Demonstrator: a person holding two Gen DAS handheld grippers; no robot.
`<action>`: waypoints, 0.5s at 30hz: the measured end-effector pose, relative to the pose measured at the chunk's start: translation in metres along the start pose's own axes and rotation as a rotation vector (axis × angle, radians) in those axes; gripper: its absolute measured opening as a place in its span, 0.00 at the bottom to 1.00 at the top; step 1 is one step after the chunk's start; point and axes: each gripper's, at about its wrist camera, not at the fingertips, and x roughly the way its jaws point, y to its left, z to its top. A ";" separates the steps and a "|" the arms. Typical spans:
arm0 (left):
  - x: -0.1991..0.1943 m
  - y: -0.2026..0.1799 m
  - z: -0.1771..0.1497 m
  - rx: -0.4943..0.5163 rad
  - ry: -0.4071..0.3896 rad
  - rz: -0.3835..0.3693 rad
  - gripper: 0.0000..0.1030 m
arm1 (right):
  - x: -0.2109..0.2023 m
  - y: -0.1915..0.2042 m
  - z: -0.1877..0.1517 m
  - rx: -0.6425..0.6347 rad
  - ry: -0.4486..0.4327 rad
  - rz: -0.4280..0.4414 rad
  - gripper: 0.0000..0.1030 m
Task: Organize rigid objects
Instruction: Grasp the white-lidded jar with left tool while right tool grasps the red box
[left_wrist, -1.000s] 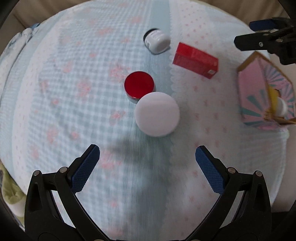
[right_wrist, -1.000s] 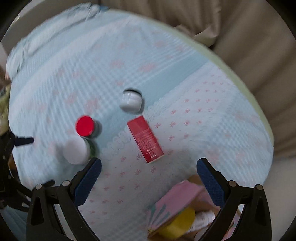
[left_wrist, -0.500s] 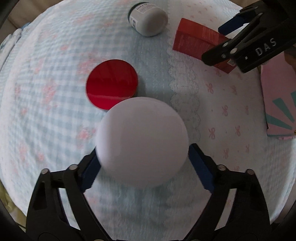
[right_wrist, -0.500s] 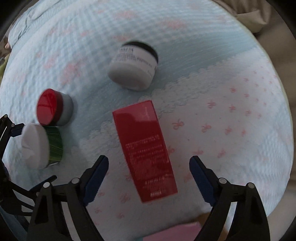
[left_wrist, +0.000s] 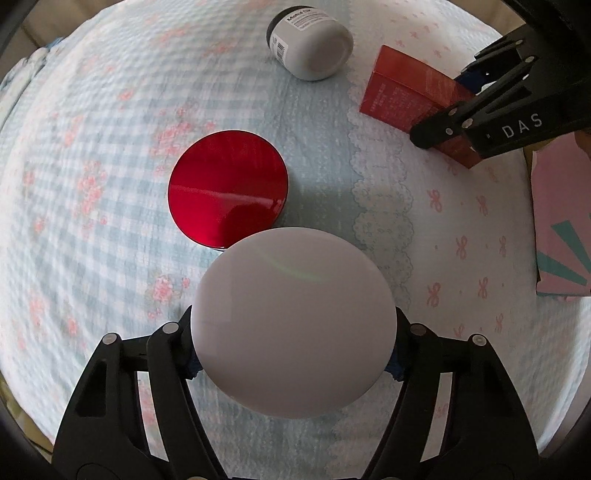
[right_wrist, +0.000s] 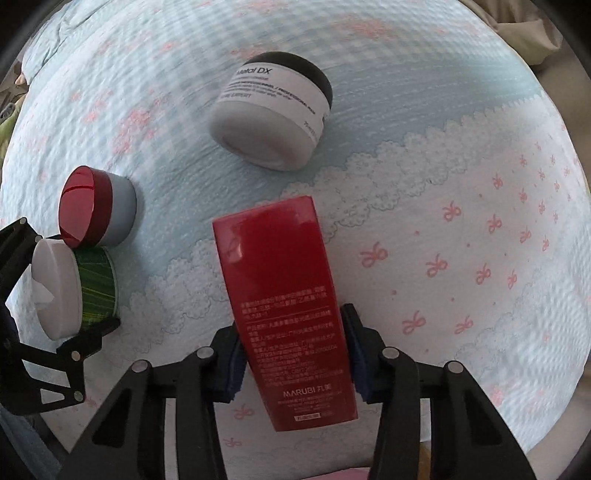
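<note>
A green jar with a white lid stands upright between the fingers of my left gripper. Its jaws are closing, and the blue pads sit tucked under the lid's edge against the jar's sides. From the right wrist, the same jar shows in the left gripper at the far left. My right gripper points straight down, shut on the long sides of a flat-lying red box. The left wrist view shows the box with the right gripper over it.
A red-lidded jar stands touching the white-lidded one. A white tub with a black lid lies on its side beyond the red box. A pink box sits at the right edge. All rest on a pale blue quilt.
Both grippers came down toward the quilt. The left jaws closed in around the white-lidded jar. The right jaws went from wide open to shut on the red box.
</note>
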 end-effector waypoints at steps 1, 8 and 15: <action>0.000 0.002 -0.001 0.001 0.001 0.000 0.66 | 0.000 0.003 0.000 0.002 0.000 -0.001 0.42; -0.019 0.014 0.002 -0.035 -0.025 -0.014 0.66 | -0.011 0.003 0.003 0.039 -0.010 0.030 0.41; -0.049 0.023 0.004 -0.047 -0.067 -0.014 0.66 | -0.041 0.016 0.000 0.084 -0.056 0.041 0.41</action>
